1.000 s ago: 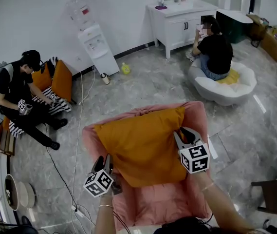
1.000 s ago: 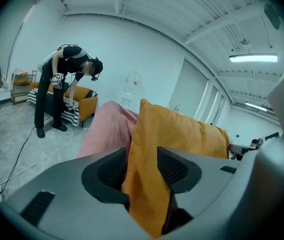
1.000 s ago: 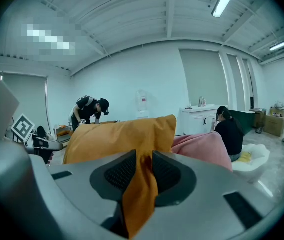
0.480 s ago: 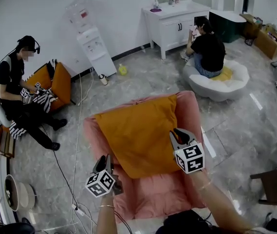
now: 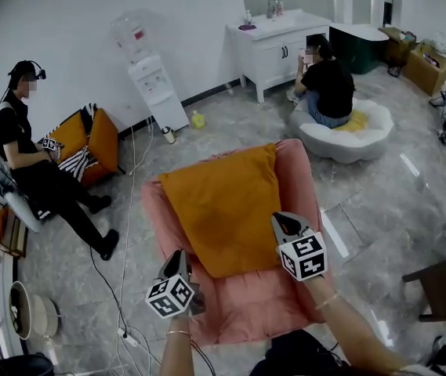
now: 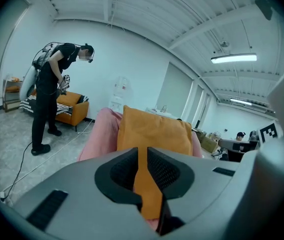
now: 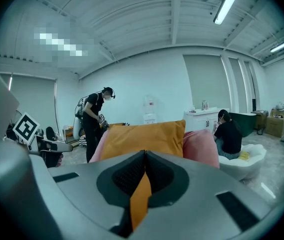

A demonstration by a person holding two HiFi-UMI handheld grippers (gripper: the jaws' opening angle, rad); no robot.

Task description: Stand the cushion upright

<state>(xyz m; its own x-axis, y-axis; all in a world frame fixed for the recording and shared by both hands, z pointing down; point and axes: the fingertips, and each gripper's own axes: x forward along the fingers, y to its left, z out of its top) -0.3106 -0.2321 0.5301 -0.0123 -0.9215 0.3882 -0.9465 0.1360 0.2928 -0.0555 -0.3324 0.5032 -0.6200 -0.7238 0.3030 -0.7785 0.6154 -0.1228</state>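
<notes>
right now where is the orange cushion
In the head view the orange cushion sits mid-frame on the pink armchair, against its backrest, with the left tongs and right tongs each pinching a near corner.

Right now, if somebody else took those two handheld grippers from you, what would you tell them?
The left gripper is shut on the orange cushion, at its near left corner.
The right gripper is shut on its near right corner.
The cushion sits on the pink armchair, far edge raised against the backrest, near edge low by the seat.
Done: cushion gripped and tilted up.
Left: probably settle it upright against the backrest, check that it stands, then open both grippers.
</notes>
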